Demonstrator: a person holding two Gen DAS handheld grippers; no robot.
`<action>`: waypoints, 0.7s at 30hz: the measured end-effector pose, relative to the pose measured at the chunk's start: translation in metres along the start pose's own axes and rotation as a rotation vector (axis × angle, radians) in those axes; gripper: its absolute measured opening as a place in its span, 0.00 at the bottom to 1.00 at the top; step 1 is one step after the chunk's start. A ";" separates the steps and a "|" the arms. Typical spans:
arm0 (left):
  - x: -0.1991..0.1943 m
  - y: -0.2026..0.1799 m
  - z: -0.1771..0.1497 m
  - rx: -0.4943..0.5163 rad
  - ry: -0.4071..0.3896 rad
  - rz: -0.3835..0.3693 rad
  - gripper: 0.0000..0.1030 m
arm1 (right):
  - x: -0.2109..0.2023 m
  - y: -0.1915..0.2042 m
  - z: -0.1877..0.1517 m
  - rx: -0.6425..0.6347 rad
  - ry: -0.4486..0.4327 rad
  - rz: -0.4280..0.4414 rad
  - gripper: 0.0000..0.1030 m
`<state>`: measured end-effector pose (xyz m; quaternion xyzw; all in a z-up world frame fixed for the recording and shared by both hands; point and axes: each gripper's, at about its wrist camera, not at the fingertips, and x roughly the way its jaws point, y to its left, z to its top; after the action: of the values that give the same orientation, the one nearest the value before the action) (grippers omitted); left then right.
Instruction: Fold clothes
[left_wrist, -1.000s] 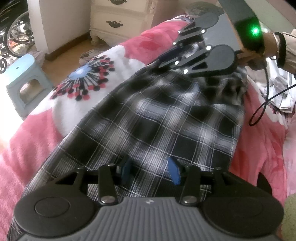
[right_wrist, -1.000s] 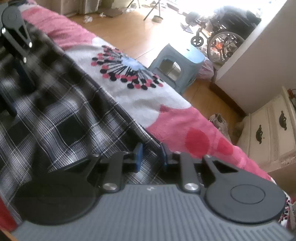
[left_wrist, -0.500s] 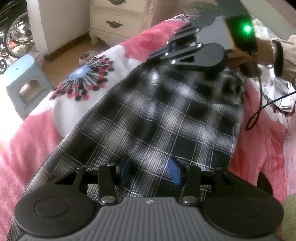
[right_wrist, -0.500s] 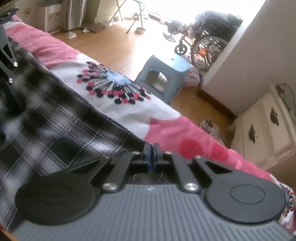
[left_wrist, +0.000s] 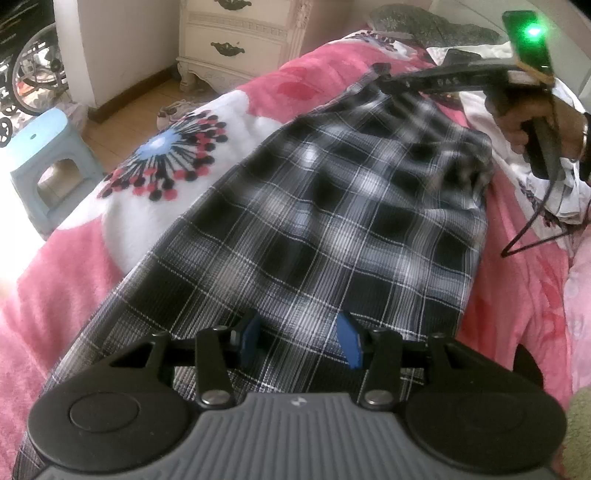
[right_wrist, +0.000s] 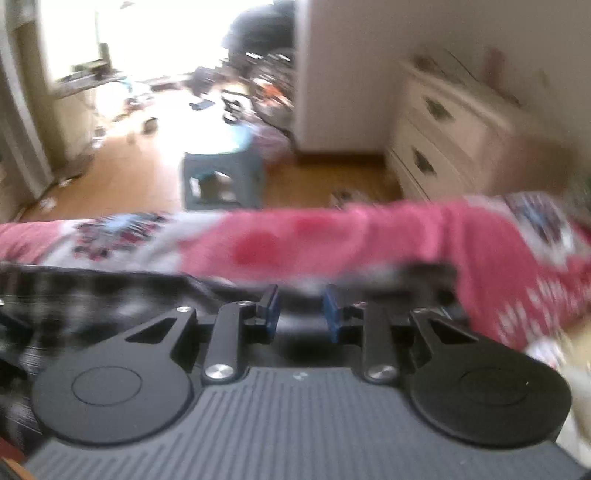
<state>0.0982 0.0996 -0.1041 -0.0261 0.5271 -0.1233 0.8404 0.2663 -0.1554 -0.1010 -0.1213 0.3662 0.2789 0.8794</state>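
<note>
A black-and-white plaid garment (left_wrist: 332, 221) lies lengthwise on a pink flowered blanket (left_wrist: 55, 277). My left gripper (left_wrist: 299, 339) is at its near end, pointing down, with its blue pads apart and flat plaid cloth showing between them. At the far end of the garment my right gripper (left_wrist: 384, 75) is held side-on by a hand (left_wrist: 524, 122). The right wrist view is blurred. There the right gripper (right_wrist: 301, 314) has its jaws opening, and I see nothing pinched between the pads. The plaid garment (right_wrist: 74, 295) lies low at the left.
Beside the bed stand a light blue stool (left_wrist: 44, 158) and a white dresser (left_wrist: 236, 40), with shoes (left_wrist: 173, 110) on the wooden floor. A heap of white clothes (left_wrist: 535, 177) and a black cable (left_wrist: 532, 221) lie to the right of the garment. A wheelchair (left_wrist: 33, 74) stands at the far left.
The right gripper shut at the garment's far corner, then its jaws parted again. It rolled onto its side and drew away up and to the right. The left gripper stayed put.
</note>
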 end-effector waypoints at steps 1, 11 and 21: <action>0.000 -0.001 0.000 0.002 0.001 0.002 0.47 | 0.006 -0.008 -0.002 0.029 0.018 -0.002 0.23; 0.004 -0.005 0.003 0.011 0.010 0.009 0.54 | 0.051 -0.077 0.003 0.327 0.021 -0.119 0.20; 0.003 0.001 0.005 -0.027 0.006 -0.024 0.56 | -0.009 -0.142 -0.029 0.694 -0.082 -0.214 0.24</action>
<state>0.1038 0.0997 -0.1048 -0.0434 0.5308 -0.1263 0.8369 0.3265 -0.2872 -0.1138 0.1580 0.3889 0.0487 0.9063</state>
